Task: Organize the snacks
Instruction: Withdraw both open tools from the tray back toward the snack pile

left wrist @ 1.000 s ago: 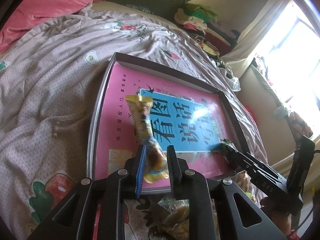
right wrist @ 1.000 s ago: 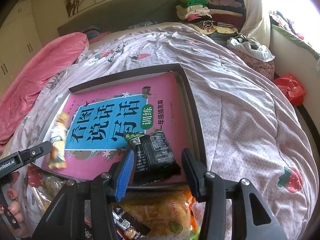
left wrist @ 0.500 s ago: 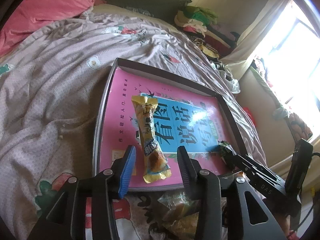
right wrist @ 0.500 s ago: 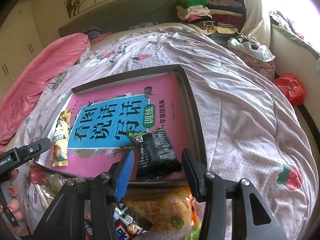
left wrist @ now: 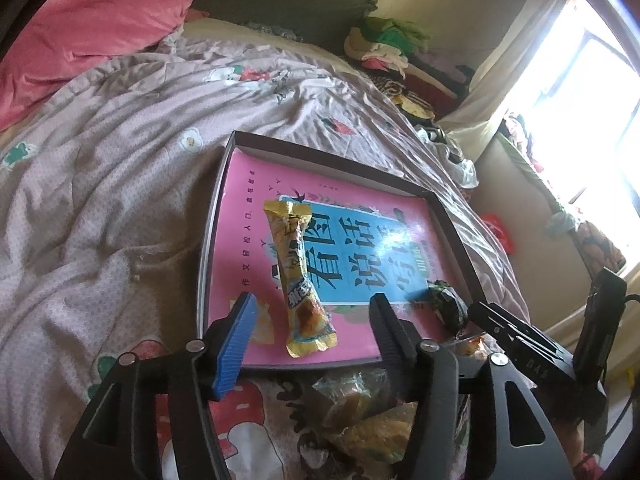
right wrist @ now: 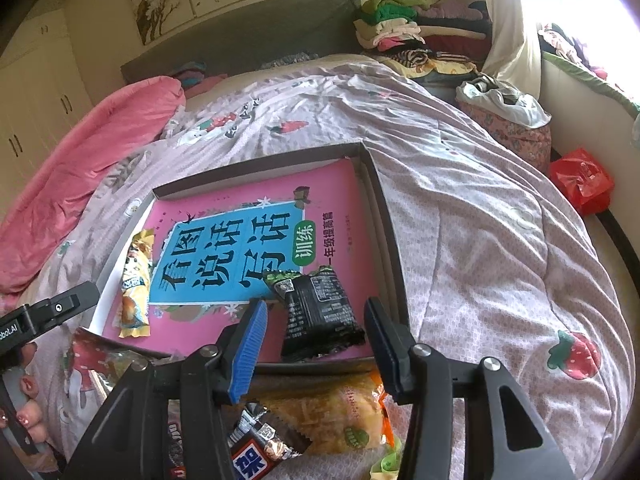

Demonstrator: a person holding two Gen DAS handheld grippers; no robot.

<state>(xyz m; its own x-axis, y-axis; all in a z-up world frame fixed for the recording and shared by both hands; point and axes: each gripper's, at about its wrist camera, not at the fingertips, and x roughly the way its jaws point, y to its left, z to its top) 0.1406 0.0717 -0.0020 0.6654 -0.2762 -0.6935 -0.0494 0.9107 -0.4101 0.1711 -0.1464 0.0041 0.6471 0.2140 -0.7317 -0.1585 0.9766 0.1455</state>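
Two snacks lie in the tray (right wrist: 394,256) — yellow stick (left wrist: 298,276) left of centre, black packet (right wrist: 318,312) lower right. My left gripper (left wrist: 310,330) and right gripper (right wrist: 316,338) gape, holding nothing; the loose pile (right wrist: 320,412) at the bottom edge waits.

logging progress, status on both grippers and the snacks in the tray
Left gripper open, right gripper open. Yellow snack stick and black snack packet lying in tray. Nothing blocking.
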